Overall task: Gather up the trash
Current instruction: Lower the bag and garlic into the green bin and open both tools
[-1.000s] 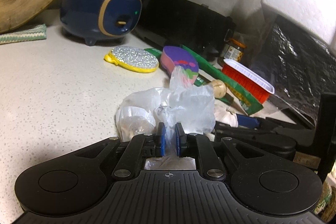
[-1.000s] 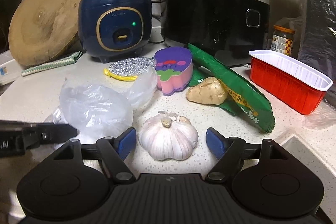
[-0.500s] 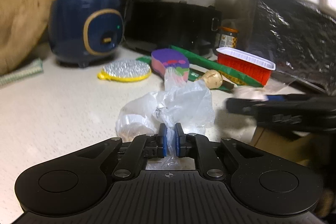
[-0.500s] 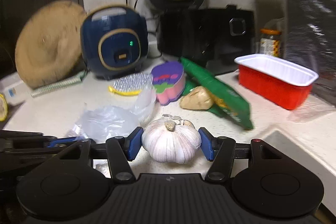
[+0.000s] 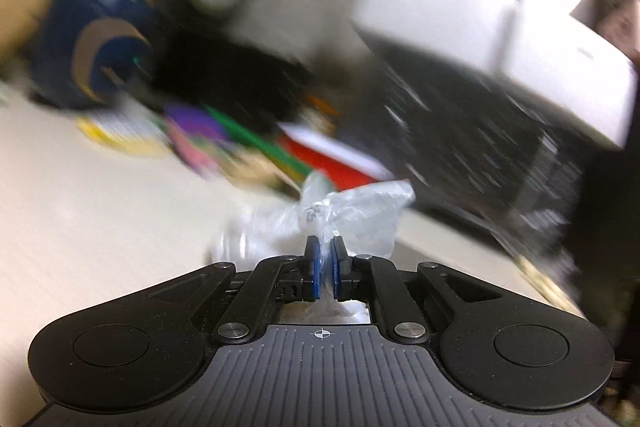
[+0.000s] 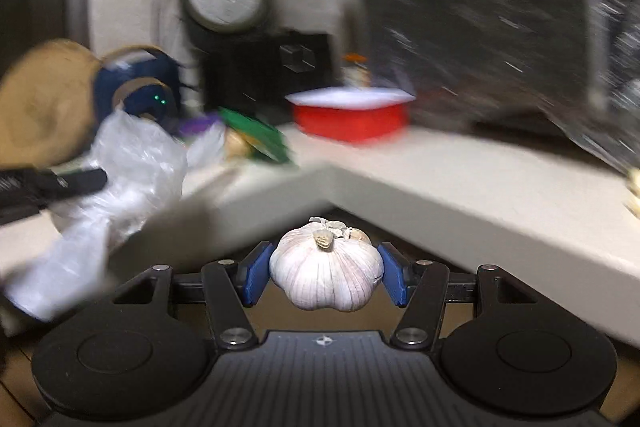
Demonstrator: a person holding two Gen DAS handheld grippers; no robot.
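Observation:
My left gripper (image 5: 325, 269) is shut on a crumpled clear plastic bag (image 5: 352, 215), which bunches out ahead of the blue pads over the pale counter (image 5: 80, 211). In the right wrist view the same bag (image 6: 132, 163) hangs from the left gripper's black fingers (image 6: 60, 183) at the left edge. My right gripper (image 6: 325, 277) is shut on a white garlic bulb (image 6: 326, 275), its blue pads pressed against both sides. The bulb is lifted clear of the counter, out past the counter's corner (image 6: 328, 179). Both views are motion-blurred.
On the counter stand a blue rice cooker (image 5: 96, 63), a red tray with a white rim (image 6: 348, 115), a green packet (image 6: 256, 135), a purple-pink sponge (image 5: 196, 139), a yellow scrubber (image 5: 120, 135) and a black appliance (image 6: 272, 75). A foil-covered block (image 5: 480, 139) fills the right side.
The right gripper closed on the garlic and carried it off the counter past the edge. The left gripper swung right with the plastic bag pinched, lifting it from the counter.

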